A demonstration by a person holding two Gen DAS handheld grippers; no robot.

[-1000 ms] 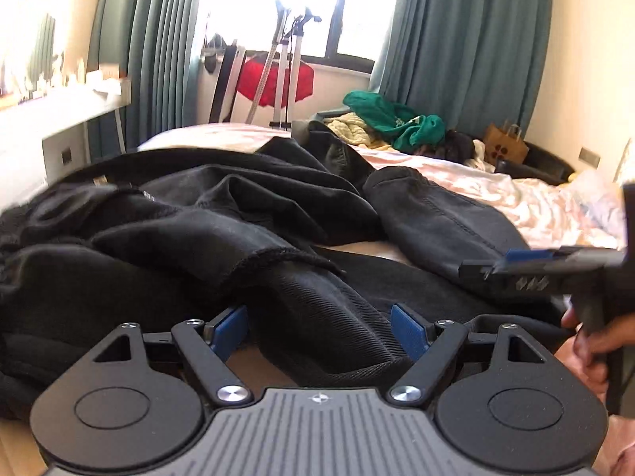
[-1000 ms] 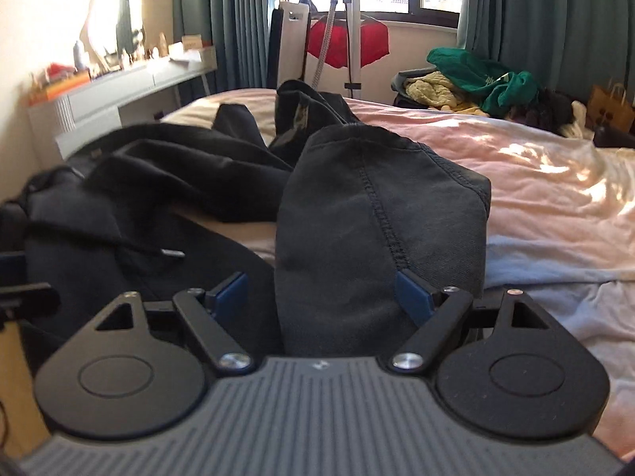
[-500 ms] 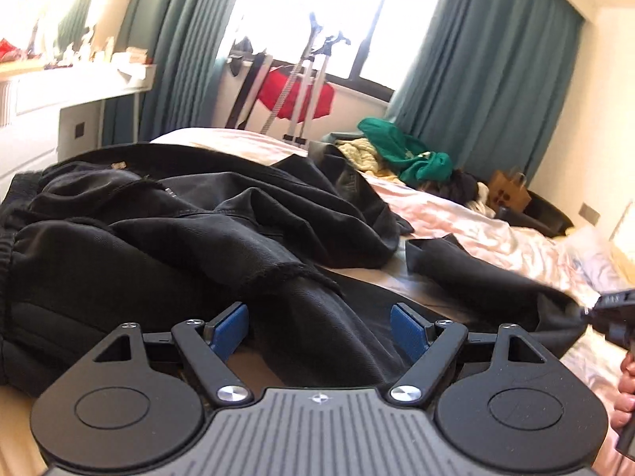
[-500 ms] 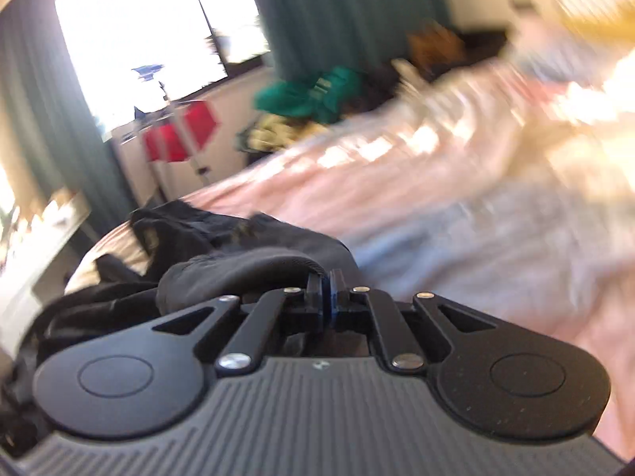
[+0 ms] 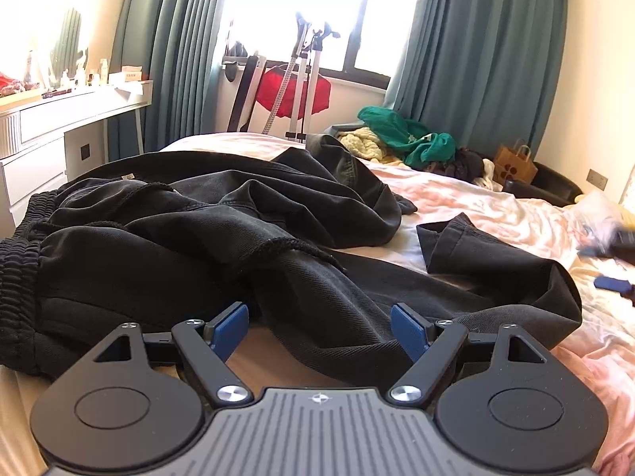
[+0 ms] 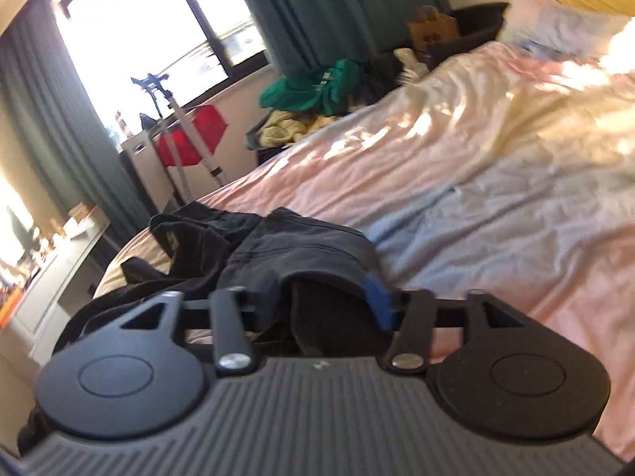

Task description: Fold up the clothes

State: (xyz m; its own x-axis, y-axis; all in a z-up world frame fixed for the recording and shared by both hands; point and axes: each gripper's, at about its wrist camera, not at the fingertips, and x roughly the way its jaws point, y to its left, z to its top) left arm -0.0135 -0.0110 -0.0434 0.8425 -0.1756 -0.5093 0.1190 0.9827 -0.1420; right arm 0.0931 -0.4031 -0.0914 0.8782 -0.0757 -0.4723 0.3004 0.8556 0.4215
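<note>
- Left gripper: blue pads stand wide apart and low over the bed, straddling a thick ridge of the black trousers without pinching it; judged to be placed for a grasp of that ridge or for steadying the cloth.
- Right gripper: pads are parted, with a dark leg end lying between them and draped over the near pad; no clamping on the cloth shows, so the fabric seems to rest there loosely.
- Black trousers: sprawled crumpled straight ahead of the left gripper, not yet in a flat folded shape; the gathered elastic waistband lies to that gripper's left, and one leg runs off to its right, ending in a turned-over cuff.
- Material: heavy woven twill, matte, with fine diagonal ribbing and a frayed raw seam edge; it holds deep, rounded folds and would likely keep a crease once pressed.
- Bed: pale pink sheet, thin and rumpled, beyond and to the right of both grippers; a soft base that gives under pressure.
- Background, far ahead: green garment pile, teal curtains, brown paper bag.
</note>
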